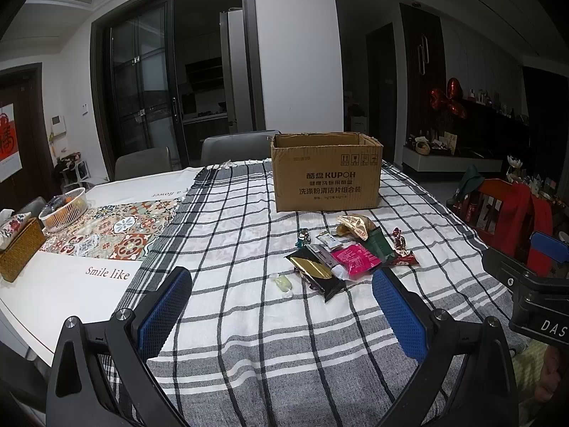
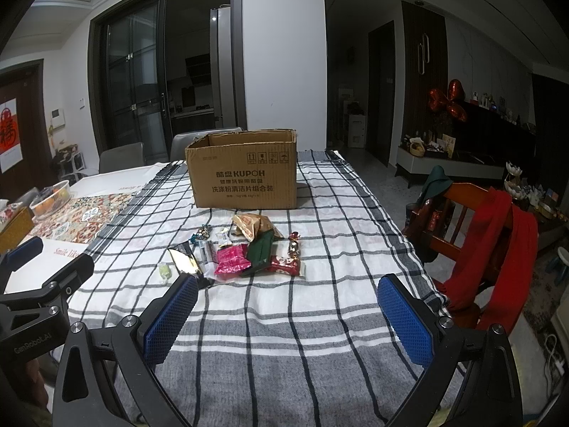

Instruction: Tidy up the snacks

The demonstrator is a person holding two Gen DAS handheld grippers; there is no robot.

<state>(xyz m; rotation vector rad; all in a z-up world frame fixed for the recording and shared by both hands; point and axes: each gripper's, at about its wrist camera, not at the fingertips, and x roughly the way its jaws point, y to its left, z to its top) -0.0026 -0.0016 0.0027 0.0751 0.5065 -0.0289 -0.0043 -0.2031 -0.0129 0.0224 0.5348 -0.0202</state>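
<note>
Left gripper [image 1: 281, 306] and right gripper [image 2: 288, 309] hovering, jaws spread, empty. Snack pile [image 2: 245, 252] loose on checked tablecloth [image 2: 284, 320] before open KUPOH carton [image 2: 243, 181]. Nothing packed yet, seemingly; next, pinch nearest packet.

Cardboard box [image 2: 243, 174], front face: "酷盘 KUPOH" in bold, below it "洗涤粉清洁片组合装"; row of 4 handling pictograms top right. White table mat [image 1: 89, 277]: "Smile like" in dark red script; far edge, upside down, "a flower". Left gripper body: "GenRobot.AI". Right gripper body: "DAS", rest cut off. Door poster [image 2: 7, 131]: red "福".
</note>
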